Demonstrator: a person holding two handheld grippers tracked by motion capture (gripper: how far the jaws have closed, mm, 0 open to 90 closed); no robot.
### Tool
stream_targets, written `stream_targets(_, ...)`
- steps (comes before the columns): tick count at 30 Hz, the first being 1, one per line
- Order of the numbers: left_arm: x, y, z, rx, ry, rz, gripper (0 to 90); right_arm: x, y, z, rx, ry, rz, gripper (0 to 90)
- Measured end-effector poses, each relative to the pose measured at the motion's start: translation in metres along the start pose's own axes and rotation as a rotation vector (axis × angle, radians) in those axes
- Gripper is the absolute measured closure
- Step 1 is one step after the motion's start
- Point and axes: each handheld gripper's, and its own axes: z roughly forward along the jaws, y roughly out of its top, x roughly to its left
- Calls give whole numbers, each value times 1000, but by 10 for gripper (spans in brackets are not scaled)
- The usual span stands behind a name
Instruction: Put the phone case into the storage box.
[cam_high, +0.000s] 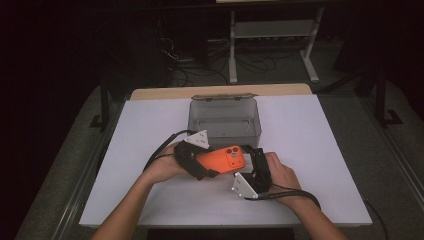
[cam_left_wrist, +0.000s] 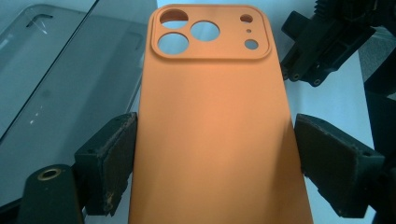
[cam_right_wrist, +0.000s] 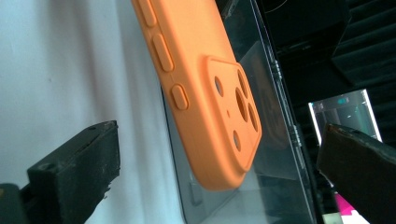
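1. High view: left gripper (cam_high: 207, 161) pinches the near end of an orange phone case (cam_high: 225, 158), holding it just above the white tabletop (cam_high: 310, 150), in front of a clear plastic box (cam_high: 225, 120). Right gripper (cam_high: 256, 165) sits just beside the camera-cutout end of the case; contact can't be told from here. The box looks empty, its lid flipped back behind it.
2. Left gripper view: jaws spread wide and pressed on both long edges of the case (cam_left_wrist: 215, 121), back face up, camera holes at the far end. Left pad (cam_left_wrist: 116, 158) is touching the edge; right pad (cam_left_wrist: 327, 158) is at the other edge. The other gripper (cam_left_wrist: 322, 42) is just off the case's top corner. No readable writing.
3. Right gripper view: jaws spread, nothing pinched. The case (cam_right_wrist: 205, 93) hangs between and beyond them, side buttons visible, over the box (cam_right_wrist: 261, 186). No brand legible.
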Motion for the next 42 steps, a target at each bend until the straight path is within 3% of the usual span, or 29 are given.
stream_targets(8, 0, 0, 0, 0, 2, 1, 161, 2, 1, -1, 8, -28, -56, 0)
stream_targets(10, 0, 0, 0, -1, 1, 0, 161, 2, 0, 0, 11, -42, -104, 0)
stream_targets(24, 0, 0, 0, 3, 1, 1, 161, 6, 0, -1, 31, -100, -230, 0)
stream_targets(42, 0, 0, 2, 15, -1, 3, 161, 8, 10, -1, 16, -106, -221, 0)
